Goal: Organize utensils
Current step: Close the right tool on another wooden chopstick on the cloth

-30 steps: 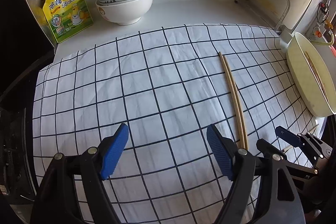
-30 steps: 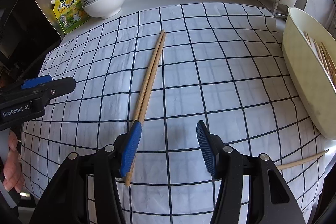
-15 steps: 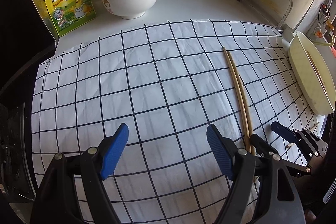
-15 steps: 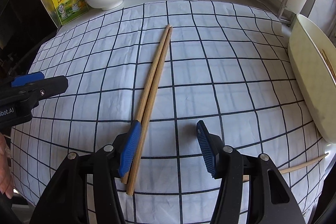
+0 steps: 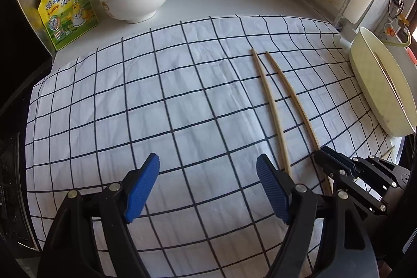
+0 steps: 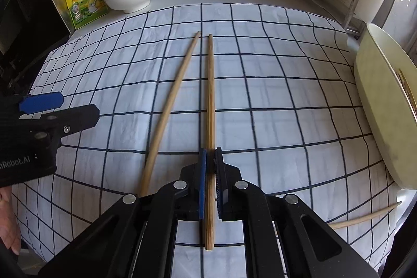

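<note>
Bamboo chopstick (image 6: 210,100), long and pale, lies on the checked cloth (image 6: 273,95), pinched near its end by our right tongs (image 6: 210,160); left tongs (image 5: 208,180) gape, empty. Gripped so far back, it may droop or twist loose.

Hidden ends and cropped edges

The loose chopstick (image 6: 166,106) runs under the right gripper (image 6: 210,173) body, near end unseen. The cream tray (image 6: 375,106) is cut by the frame edge, its contents barely showing. The pouch (image 5: 68,9) print is too small to read.
</note>
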`<state>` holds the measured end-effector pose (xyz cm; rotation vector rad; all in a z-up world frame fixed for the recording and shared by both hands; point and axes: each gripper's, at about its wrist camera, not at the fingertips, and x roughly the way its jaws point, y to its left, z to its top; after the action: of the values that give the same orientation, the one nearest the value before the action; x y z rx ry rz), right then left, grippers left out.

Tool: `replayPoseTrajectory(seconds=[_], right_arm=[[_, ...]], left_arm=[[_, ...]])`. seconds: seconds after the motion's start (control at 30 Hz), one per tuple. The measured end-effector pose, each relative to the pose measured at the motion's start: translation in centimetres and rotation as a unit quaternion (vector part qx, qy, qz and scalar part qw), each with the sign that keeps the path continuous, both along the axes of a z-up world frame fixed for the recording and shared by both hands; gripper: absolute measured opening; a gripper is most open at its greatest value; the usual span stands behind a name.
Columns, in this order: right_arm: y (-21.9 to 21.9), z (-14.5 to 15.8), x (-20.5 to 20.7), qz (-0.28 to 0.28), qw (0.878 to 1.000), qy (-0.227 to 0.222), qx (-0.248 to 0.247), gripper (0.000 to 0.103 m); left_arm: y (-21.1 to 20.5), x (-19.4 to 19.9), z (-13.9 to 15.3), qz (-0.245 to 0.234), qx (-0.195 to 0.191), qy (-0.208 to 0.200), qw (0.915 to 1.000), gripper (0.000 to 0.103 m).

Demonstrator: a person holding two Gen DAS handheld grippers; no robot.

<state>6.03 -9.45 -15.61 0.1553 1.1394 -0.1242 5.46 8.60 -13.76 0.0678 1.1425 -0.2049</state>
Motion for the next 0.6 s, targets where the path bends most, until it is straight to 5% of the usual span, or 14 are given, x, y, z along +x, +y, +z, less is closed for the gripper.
replayPoseTrajectory(seconds=[0.53, 0.6], right_arm=[[-6.9, 0.1, -3.0, -0.073, 0.997, 0.002, 0.011, 0.007], [-7.3, 0.3, -3.2, -0.081, 0.997, -0.005, 0.013, 0.015]], left_arm=[[-5.4, 1.5, -1.9, -0.027, 0.027, -0.012, 0.9992, 0.076], [-5.7, 1.6, -2.2, -0.026, 0.031, -0.012, 0.9991, 0.076]])
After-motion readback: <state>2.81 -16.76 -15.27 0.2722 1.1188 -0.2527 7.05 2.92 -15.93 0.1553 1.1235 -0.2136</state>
